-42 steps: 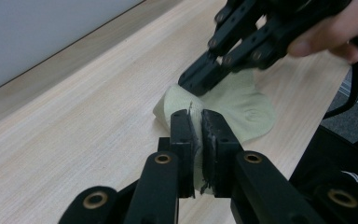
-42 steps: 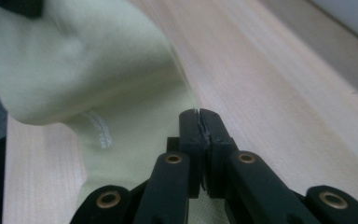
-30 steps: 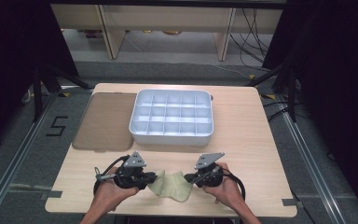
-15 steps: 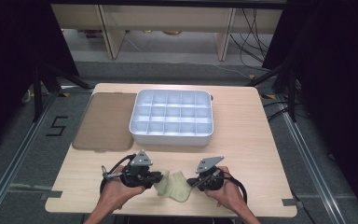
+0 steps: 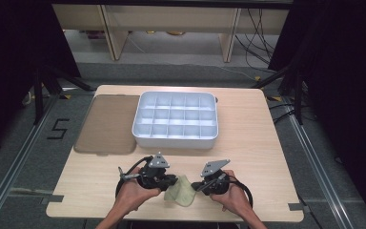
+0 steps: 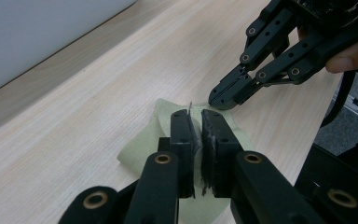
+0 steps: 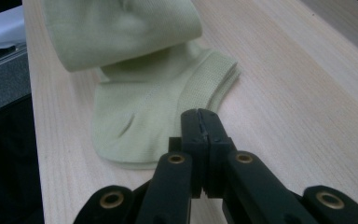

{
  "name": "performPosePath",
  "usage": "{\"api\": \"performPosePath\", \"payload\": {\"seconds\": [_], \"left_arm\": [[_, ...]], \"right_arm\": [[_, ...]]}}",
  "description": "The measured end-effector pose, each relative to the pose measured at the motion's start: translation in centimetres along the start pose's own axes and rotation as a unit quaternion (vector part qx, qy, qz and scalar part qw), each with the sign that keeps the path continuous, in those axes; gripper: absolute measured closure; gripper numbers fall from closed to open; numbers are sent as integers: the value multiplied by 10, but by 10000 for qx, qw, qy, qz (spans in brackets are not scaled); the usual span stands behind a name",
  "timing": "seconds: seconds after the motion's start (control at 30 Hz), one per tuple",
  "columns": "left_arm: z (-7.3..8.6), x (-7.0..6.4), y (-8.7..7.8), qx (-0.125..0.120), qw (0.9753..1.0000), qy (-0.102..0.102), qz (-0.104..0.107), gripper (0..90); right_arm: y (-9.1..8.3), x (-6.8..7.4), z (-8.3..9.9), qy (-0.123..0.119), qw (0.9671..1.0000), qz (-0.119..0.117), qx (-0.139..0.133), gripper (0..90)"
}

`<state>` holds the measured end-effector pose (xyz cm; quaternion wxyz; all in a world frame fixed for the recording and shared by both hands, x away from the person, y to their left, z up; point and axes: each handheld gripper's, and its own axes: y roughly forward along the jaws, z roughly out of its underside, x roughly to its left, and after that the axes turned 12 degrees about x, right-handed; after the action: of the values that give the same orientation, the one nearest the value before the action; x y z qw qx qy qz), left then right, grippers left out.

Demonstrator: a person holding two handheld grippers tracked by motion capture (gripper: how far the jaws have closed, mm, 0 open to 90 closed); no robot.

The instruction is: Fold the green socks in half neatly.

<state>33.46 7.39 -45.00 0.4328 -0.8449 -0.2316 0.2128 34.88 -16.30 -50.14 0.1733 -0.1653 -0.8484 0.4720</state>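
Left gripper point(image 5: 175, 180) pinched, right gripper point(image 5: 196, 187) closed

Your high view is looking forward and down from above your side of the counter point(image 5: 276, 143), far enough off to be taking in the whole top and the floor around it. Your left gripper view is riding just behind the left gripper point(image 6: 200, 126), looking along its fingers at close range, low over the wood. Your right gripper view is sitting equally near behind the right gripper point(image 7: 200, 116), skimming the counter. All three are sharing the pale green sock point(image 5: 181, 193) point(image 6: 140, 144) point(image 7: 135, 116) at the near edge; the left gripper view is also catching the right gripper point(image 6: 221, 95).
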Motion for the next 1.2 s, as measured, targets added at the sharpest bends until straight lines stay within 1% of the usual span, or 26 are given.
{"api": "performPosePath", "payload": {"seconds": [0.13,0.2,0.27,0.33,0.37,0.43,0.5,0.57,0.6,0.67,0.7,0.73,0.77,0.8,0.83,0.87,0.93,0.97,1.0,1.03,1.07,1.1,1.13,1.17,1.2], "left_arm": [[-1,-1,4,24,10000,15,-24,828],[-2,-1,7,-1,10000,-22,-37,828],[-2,0,9,41,10000,-6,-21,828],[-2,-1,11,58,10000,32,-61,827],[-2,-1,13,73,9999,-56,-63,827],[-3,-1,14,104,9999,18,-67,826],[-5,-2,18,103,9999,-3,-60,826],[-6,-3,20,123,9999,50,-31,826],[-6,-4,21,125,9999,42,-13,826],[-7,-5,23,152,9998,105,-45,826],[-7,-5,24,168,9998,90,-57,826],[-7,-5,24,168,9998,90,-57,825],[-7,-5,25,165,9998,138,-41,823],[-8,-5,27,151,9998,141,-36,822],[-8,-5,28,122,9999,94,-35,822],[-8,-5,28,133,9999,110,-11,822],[-9,-5,29,134,9998,115,-2,819],[-9,-5,30,118,9998,144,43,813],[-9,-5,30,118,9998,144,43,805],[-9,-5,31,70,9999,11,151,790],[-10,-5,30,62,9998,43,177,765],[-10,-4,29,21,9997,12,223,731],[-10,-5,28,3,9997,7,249,716],[-11,-4,26,-21,9997,17,251,707],[-11,-5,25,-88,9995,-68,287,684]], "right_arm": [[0,0,0,-7,10000,2,-3,900],[0,0,0,-3,10000,3,-8,900],[0,0,0,-5,10000,9,-4,900],[0,0,0,-8,10000,6,-10,900],[0,0,0,-7,10000,8,-10,900],[0,0,0,-6,10000,9,-12,900],[0,-1,0,17,10000,7,-6,900],[0,0,0,3,10000,-26,-38,899],[-1,0,0,17,10000,-35,-33,899],[-1,0,0,104,9999,-53,-25,899],[0,-4,0,-139,9999,-1,-94,899],[0,-3,0,-97,9999,-10,-81,899],[0,-3,0,-100,9999,-12,-81,899],[0,-3,0,-99,9999,-4,-81,899],[-1,-3,0,-36,10000,-37,-64,899],[-2,-2,1,59,10000,-51,-28,899],[-3,-3,1,101,9999,-40,-66,899],[-3,-4,1,68,9999,-22,-83,899],[-3,-4,1,68,9999,-22,-83,899],[-5,-6,3,63,9999,7,-140,897],[-7,-6,4,161,9998,-20,-135,897],[-7,-7,4,170,9997,-7,-149,896],[-9,-7,5,143,9997,12,-192,895],[-10,-7,5,179,9997,-2,-172,894],[-12,-7,5,185,9996,14,-203,893]]}}
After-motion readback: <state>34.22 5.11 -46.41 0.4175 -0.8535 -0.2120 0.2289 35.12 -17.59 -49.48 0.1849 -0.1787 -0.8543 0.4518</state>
